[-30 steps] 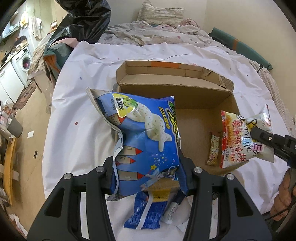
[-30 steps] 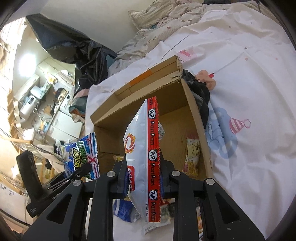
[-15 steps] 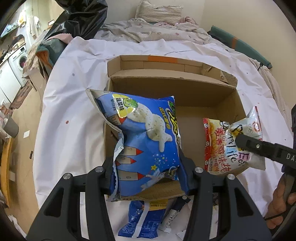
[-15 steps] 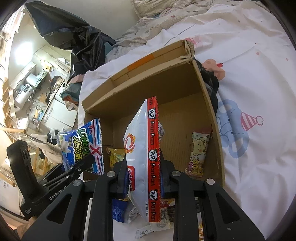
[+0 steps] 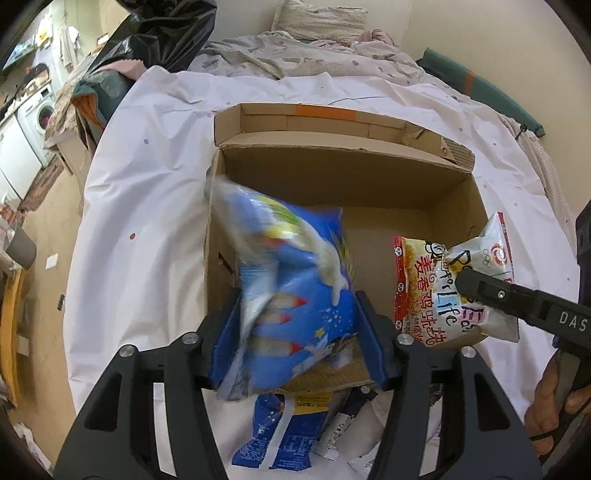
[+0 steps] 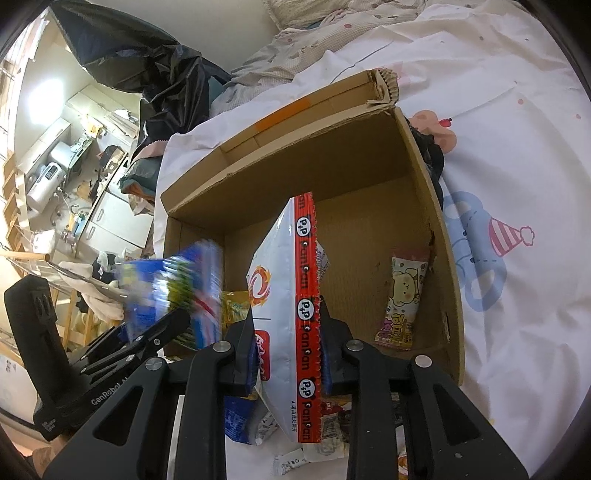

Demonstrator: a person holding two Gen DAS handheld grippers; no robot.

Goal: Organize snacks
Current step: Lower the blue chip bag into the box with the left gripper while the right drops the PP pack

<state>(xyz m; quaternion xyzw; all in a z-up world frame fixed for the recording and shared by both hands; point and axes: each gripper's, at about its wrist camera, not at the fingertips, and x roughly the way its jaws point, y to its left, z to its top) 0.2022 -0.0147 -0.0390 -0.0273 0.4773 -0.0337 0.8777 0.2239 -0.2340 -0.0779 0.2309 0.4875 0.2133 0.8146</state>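
Note:
An open cardboard box lies on the white bed sheet. My left gripper has opened; the blue snack bag is blurred, dropping between the fingers over the box's near left part. It shows blurred in the right wrist view. My right gripper is shut on a white and red PanPan bag, held upright over the box's near edge. That bag also shows in the left wrist view. A small pink bunny packet and a yellow packet lie inside the box.
Loose snack packets, among them a blue one, lie on the sheet in front of the box. A black plastic bag and bedding sit beyond the box. The bed's left edge drops to the floor.
Both grippers have moved forward over the box. The left jaws have spread and the blue bag has started to slip down, blurred. The right gripper still holds its bag.

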